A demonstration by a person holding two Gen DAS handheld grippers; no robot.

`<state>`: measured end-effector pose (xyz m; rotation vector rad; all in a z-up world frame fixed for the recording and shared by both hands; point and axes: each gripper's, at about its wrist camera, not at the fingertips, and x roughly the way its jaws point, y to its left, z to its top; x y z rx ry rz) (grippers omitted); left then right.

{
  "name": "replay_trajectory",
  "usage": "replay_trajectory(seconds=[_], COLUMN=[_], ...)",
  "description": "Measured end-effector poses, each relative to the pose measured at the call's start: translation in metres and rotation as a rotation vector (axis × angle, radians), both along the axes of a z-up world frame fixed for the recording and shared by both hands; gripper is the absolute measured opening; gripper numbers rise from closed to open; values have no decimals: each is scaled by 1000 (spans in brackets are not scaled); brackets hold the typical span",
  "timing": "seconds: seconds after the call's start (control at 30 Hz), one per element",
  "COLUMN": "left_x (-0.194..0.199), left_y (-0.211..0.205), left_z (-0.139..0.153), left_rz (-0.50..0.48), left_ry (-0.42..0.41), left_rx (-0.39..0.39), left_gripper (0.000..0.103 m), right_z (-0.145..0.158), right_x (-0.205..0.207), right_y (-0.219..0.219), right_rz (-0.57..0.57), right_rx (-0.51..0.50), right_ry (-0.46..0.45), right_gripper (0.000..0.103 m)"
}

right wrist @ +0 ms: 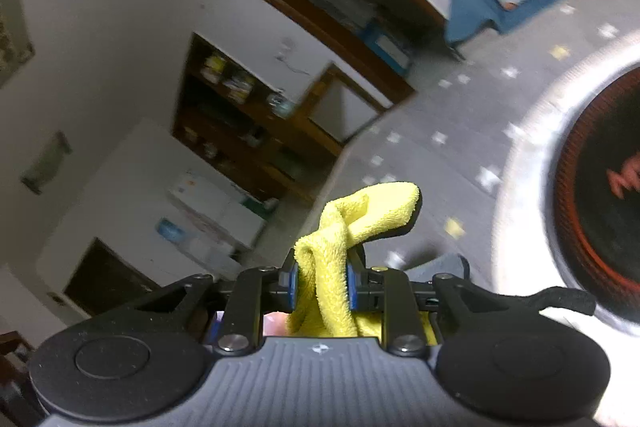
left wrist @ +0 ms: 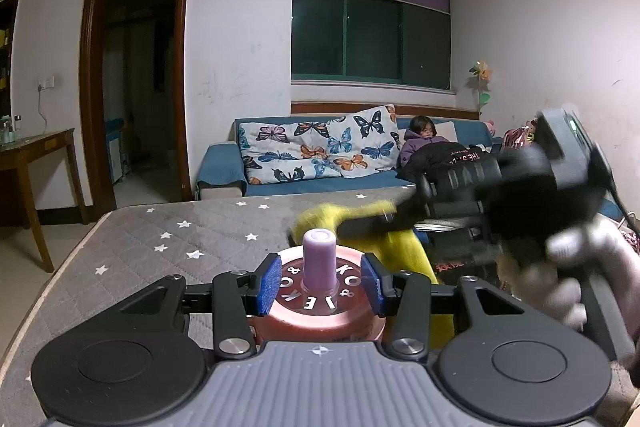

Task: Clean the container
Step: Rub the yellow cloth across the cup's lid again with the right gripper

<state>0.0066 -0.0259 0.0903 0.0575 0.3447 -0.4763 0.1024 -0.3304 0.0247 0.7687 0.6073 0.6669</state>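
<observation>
The left tool (left wrist: 322, 287) clamps its blue pads on the pink container (left wrist: 320, 307), steadying it upright on the star-patterned mattress (left wrist: 180, 239), while the right tool (right wrist: 321, 285), closed on a yellow cloth (right wrist: 352, 223), hovers beside it, apparently ready to wipe.

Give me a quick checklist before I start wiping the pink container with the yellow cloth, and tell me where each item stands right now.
1. Left gripper jaws clamped on the pink round container with a purple spout: ok.
2. Right gripper jaws shut on the yellow microfibre cloth: ok.
3. Cloth touching the container: cannot tell, blurred.
4. Container resting on the grey star-print mat: cannot tell, base hidden.
5. Enough loose cloth ahead of the jaws to wipe with: ok.
</observation>
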Motion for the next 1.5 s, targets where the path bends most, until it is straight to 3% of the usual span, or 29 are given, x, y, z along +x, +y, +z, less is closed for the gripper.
replay_trajectory(seconds=[0.23,0.47,0.77,1.23,1.4,1.5], left_x=[3,4,4,0,-1,-3], left_y=[4,4,3,9,8,9], left_z=[-2,-4,-4,-1,0,-1], left_rz=[-8,-11,-7,17,12,11], left_ry=[-1,-7,-6,6,4,1], left_rx=[-8,-5,-6,-12,-9,-8], left_gripper=[47,47,48,48,48,48], right_z=[10,-25,-68,-86,-79,-69], right_x=[27,45,46,8,-11,-14], right_y=[15,11,9,-1,-3,-5], right_rz=[71,71,43,6,12,6], right_rx=[47,133,117,70,26,49], right_ry=[5,139,253,279,253,228], right_gripper=[22,22,22,21,20,20])
